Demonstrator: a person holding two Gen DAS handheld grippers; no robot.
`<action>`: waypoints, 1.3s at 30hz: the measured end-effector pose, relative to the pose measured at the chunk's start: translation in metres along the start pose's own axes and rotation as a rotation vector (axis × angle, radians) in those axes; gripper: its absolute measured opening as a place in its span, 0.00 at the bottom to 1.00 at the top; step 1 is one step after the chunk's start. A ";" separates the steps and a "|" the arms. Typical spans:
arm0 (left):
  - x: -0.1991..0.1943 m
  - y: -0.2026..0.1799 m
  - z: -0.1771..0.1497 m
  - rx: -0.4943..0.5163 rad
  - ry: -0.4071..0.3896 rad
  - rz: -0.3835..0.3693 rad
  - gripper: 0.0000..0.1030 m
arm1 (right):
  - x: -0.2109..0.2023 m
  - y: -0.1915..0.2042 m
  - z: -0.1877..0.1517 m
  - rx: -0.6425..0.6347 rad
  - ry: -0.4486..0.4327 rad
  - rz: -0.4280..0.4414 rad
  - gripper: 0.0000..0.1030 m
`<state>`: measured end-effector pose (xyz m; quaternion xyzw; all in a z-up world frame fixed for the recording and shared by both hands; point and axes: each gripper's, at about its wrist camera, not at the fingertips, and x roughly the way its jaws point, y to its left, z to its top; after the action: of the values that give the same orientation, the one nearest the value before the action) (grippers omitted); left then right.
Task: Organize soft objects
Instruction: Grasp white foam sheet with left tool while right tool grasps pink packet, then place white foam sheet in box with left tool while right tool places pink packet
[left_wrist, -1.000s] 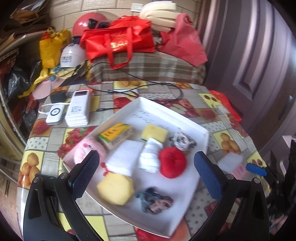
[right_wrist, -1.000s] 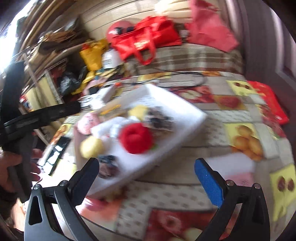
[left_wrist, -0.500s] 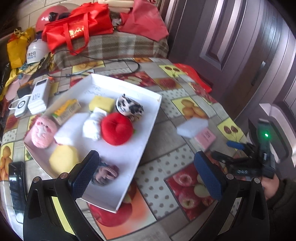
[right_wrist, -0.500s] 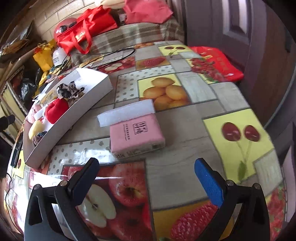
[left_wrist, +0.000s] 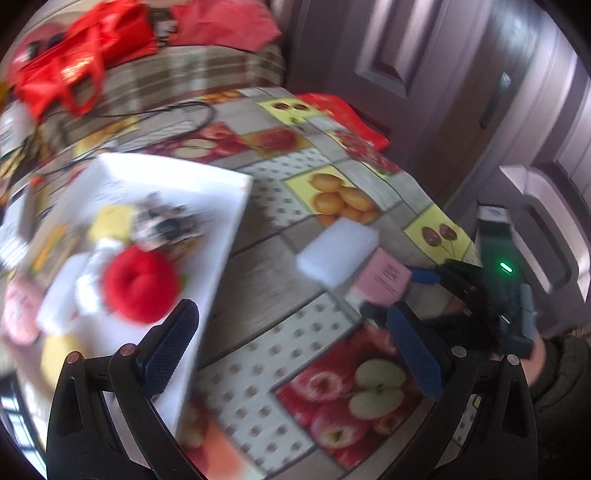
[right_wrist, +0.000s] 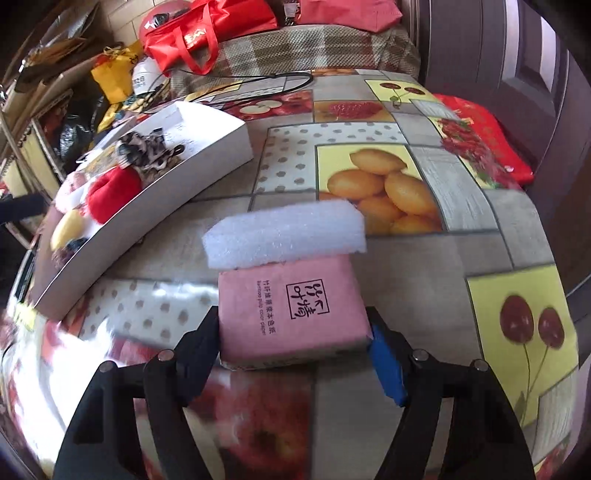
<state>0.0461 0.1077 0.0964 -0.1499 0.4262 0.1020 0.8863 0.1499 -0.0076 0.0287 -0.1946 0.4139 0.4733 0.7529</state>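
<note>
A pink tissue pack (right_wrist: 291, 314) lies on the fruit-print tablecloth, touching a white foam block (right_wrist: 284, 236) behind it. My right gripper (right_wrist: 295, 343) has its fingers on either side of the pack's near end, closed against it. In the left wrist view the pack (left_wrist: 384, 277), the foam block (left_wrist: 338, 251) and the right gripper (left_wrist: 417, 284) show at right. My left gripper (left_wrist: 291, 354) is open and empty above the table. A white tray (left_wrist: 229, 221) holds a red plush (left_wrist: 138, 284) and several other soft items.
The tray also shows in the right wrist view (right_wrist: 155, 192) at left. Red bags (right_wrist: 199, 26) and a black cable (right_wrist: 258, 81) lie at the table's far side. A red bag (right_wrist: 480, 136) hangs past the right edge by the door.
My right gripper has moved forward and closed around the pink tissue pack. My left gripper has swung right, so the tray has shifted left in its view.
</note>
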 end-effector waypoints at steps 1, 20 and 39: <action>0.008 -0.006 0.005 0.020 0.009 -0.007 1.00 | -0.006 -0.005 -0.007 0.005 0.000 0.002 0.72; 0.125 -0.063 0.026 0.304 0.153 0.027 0.61 | -0.099 -0.103 -0.085 0.378 -0.092 -0.007 0.72; -0.067 -0.010 -0.003 -0.043 -0.168 0.147 0.61 | -0.130 -0.037 -0.015 0.314 -0.295 0.034 0.72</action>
<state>0.0058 0.0940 0.1494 -0.1280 0.3580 0.1880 0.9056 0.1486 -0.1066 0.1212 0.0035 0.3713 0.4391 0.8181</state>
